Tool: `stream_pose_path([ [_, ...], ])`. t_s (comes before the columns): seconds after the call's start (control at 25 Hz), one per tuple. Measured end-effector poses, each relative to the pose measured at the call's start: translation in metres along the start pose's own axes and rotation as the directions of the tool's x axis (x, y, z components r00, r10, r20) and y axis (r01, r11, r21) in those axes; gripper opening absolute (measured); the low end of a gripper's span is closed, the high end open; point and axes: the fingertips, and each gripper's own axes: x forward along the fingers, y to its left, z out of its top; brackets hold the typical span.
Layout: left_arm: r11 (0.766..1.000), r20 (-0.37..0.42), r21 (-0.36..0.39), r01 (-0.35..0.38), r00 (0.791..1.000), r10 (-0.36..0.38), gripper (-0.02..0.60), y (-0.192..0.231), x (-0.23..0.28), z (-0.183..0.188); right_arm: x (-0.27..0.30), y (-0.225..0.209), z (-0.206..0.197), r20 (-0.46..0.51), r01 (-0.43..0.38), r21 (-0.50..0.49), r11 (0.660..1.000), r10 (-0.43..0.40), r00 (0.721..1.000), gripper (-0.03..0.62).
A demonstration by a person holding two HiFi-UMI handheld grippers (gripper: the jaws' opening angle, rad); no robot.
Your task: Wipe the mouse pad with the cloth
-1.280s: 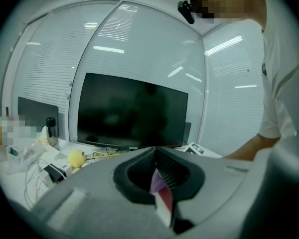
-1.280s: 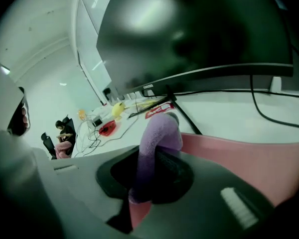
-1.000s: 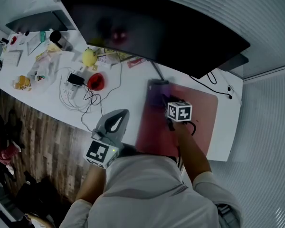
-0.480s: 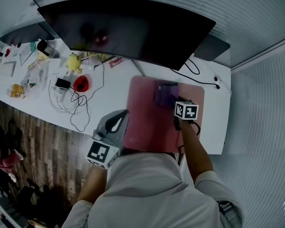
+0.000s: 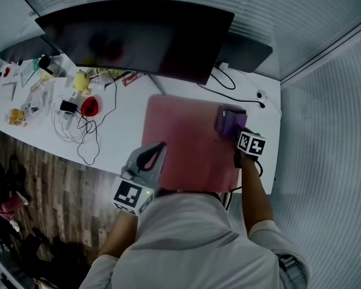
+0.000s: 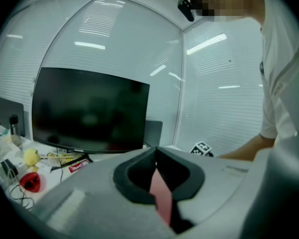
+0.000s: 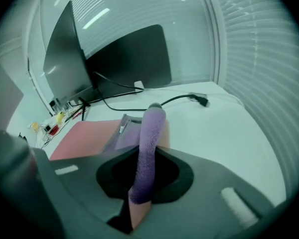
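Observation:
A pink-red mouse pad [image 5: 183, 143] lies on the white desk [image 5: 117, 134] in front of the monitor. My right gripper [image 5: 236, 132] is shut on a purple cloth [image 5: 228, 124], which rests on the pad's far right corner. In the right gripper view the cloth [image 7: 149, 128] sticks up between the jaws of the right gripper [image 7: 147, 151], with the pad [image 7: 84, 136] to its left. My left gripper [image 5: 159, 148] hangs over the pad's near left edge. In its own view the left gripper [image 6: 155, 156] is shut, and a strip of pink pad shows behind it.
A large dark monitor [image 5: 138, 38] stands behind the pad, with a second dark screen [image 5: 246, 50] to its right. Black cables [image 5: 240, 92] run past the pad's far right corner. A red object [image 5: 89, 106], a yellow object [image 5: 81, 80] and white cables [image 5: 75, 131] clutter the left.
My right gripper has dragged the purple cloth rightward across the pad's far part to its right corner. The head view has swung right. The left gripper stays by the body.

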Motion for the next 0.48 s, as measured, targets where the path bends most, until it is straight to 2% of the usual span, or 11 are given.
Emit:
stream_pose_path([
  [0.24, 1.000, -0.030, 0.023, 0.004, 1.000, -0.003, 0.003, -0.014, 0.004, -0.006, -0.022, -0.060, -0.007, 0.050, 0.097, 0.120, 0.988, -0.103, 0.993, 0.044],
  [0.4, 0.999, -0.029, 0.036, 0.018, 0.999, -0.017, 0.003, -0.020, -0.002, -0.006, -0.040, -0.077, -0.008, 0.069, 0.150, 0.147, 0.978, -0.161, 0.985, 0.044],
  [0.48, 0.999, -0.020, 0.038, 0.028, 0.999, -0.027, 0.003, -0.020, -0.008, -0.004, -0.052, -0.074, -0.008, 0.091, 0.151, 0.163, 0.975, -0.167, 0.982, 0.044],
])
